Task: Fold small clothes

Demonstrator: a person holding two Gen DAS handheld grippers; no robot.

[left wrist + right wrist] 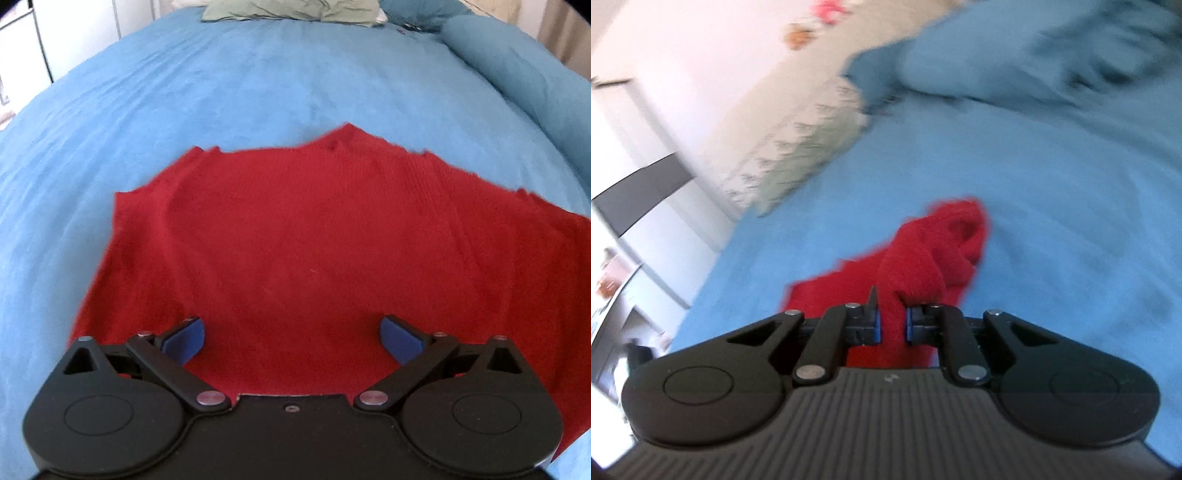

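Observation:
A red knit garment (303,243) lies spread on the blue bedspread (258,85). My left gripper (291,338) is open and empty, its blue pads wide apart just above the garment's near part. My right gripper (893,326) is shut on a bunched fold of the same red garment (923,254), which rises crumpled beyond the fingers over the blue bedspread (1071,206). The right wrist view is blurred by motion.
A green pillow (295,9) lies at the head of the bed, and a rolled blue duvet (517,62) runs along the right side. In the right wrist view, a pale patterned pillow (805,155), a white wall and a door stand to the left.

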